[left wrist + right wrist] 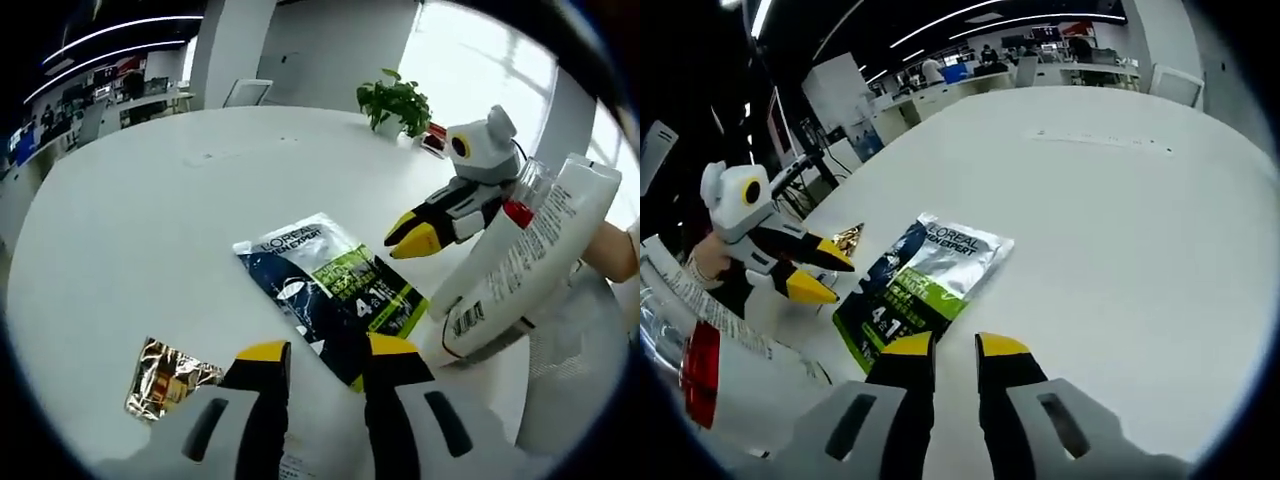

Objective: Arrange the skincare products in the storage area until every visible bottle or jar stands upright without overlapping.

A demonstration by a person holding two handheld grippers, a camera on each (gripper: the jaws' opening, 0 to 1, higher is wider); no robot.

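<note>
Directly ahead of the left gripper (327, 354), a flat L'Oréal sachet (335, 293) lies on the white round table (150, 220), its near corner just beyond the yellow fingertips. Both jaws stand apart with nothing between them: released. A gold foil packet (165, 378) lies flat to that gripper's left, apart from the sachet.

To its right, a white tube (525, 270) leans steeply, cap end down near the table, beside a red-capped clear bottle (522, 205) partly hidden behind it. Judgement: neither stands upright, so the arrangement is incomplete. What supports them cannot be made out.

From the right gripper view, the right gripper (954, 352) hangs released just short of the sachet (925, 283). The left gripper (820, 270) enters from the left, near the foil packet (848, 238). A printed tube (715, 310) is cut off at the frame edge.

Whether any storage container is present cannot be told. A potted plant (395, 100) stands at the far table edge.
</note>
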